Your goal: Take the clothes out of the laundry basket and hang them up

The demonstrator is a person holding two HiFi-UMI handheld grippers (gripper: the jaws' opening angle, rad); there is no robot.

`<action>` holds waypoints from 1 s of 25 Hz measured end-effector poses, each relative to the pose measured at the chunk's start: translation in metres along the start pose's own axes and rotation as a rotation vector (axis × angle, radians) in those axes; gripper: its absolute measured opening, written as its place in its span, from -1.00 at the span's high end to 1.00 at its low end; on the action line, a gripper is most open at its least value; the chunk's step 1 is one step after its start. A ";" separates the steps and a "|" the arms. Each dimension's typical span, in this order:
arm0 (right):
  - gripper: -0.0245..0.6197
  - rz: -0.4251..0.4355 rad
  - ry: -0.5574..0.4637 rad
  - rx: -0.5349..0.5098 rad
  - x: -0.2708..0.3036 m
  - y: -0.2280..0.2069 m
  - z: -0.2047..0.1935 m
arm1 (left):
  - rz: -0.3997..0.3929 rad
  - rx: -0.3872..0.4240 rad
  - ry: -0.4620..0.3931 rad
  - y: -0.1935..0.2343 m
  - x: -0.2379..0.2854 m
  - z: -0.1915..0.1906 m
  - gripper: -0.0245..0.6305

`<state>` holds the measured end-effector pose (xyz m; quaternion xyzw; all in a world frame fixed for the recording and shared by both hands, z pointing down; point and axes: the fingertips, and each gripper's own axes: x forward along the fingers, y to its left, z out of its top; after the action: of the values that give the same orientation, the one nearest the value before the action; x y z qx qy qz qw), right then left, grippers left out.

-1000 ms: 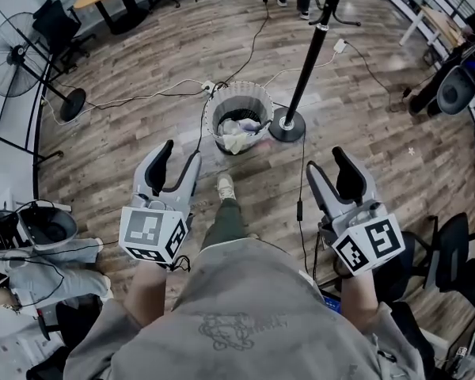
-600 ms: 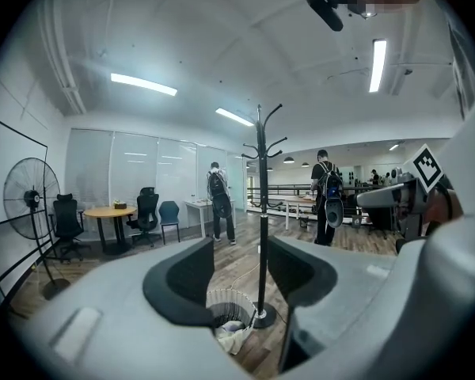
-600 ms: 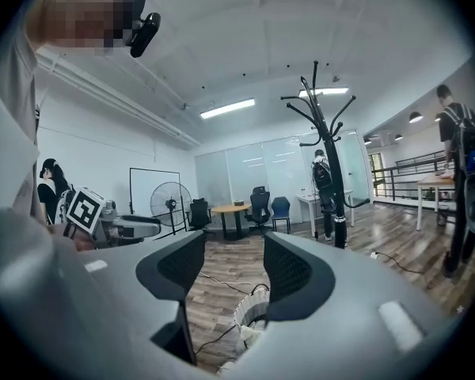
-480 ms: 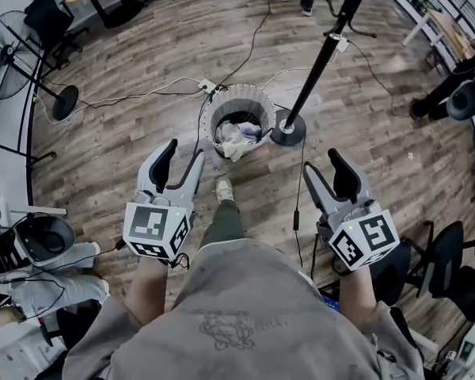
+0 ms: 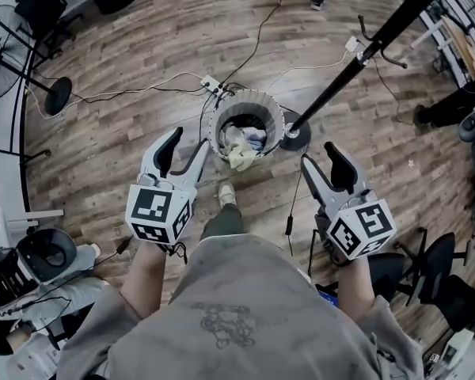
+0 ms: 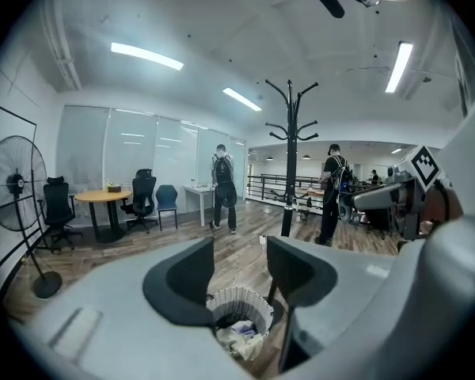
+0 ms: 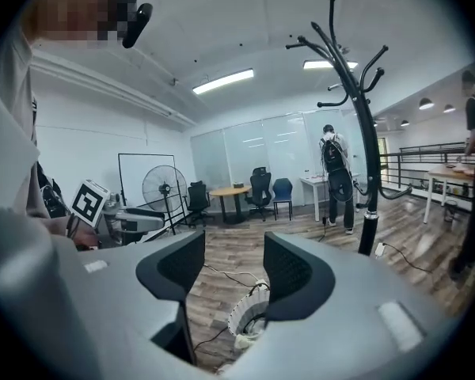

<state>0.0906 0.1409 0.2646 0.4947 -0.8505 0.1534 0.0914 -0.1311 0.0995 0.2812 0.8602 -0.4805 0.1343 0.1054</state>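
Claws: left gripper [image 5: 186, 142] and right gripper [image 5: 320, 155] are hovering agape and empty, readied for grabbing | Target: clothes [image 5: 241, 142] are lying in laundry basket [image 5: 257, 97] at 12 o'clock | Coat stand [image 5: 340, 74] is waiting at 1 o'clock for hanging

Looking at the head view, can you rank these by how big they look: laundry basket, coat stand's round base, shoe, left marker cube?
1. laundry basket
2. marker cube on the left gripper: almost as big, but it's nearer the camera
3. coat stand's round base
4. shoe, only slightly smaller
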 end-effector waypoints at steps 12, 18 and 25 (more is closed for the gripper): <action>0.13 -0.017 0.156 0.013 0.120 -0.030 -0.008 | -0.061 -0.004 0.105 0.079 0.085 -0.012 0.29; 0.15 -0.008 0.212 0.010 0.144 -0.044 -0.016 | -0.067 -0.018 0.144 0.091 0.105 -0.021 0.29; 0.15 0.022 0.280 -0.012 0.161 -0.069 -0.034 | -0.050 -0.030 0.210 0.086 0.123 -0.036 0.29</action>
<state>0.0714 -0.0100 0.3577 0.4586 -0.8357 0.2169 0.2104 -0.1474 -0.0322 0.3608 0.8514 -0.4471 0.2139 0.1716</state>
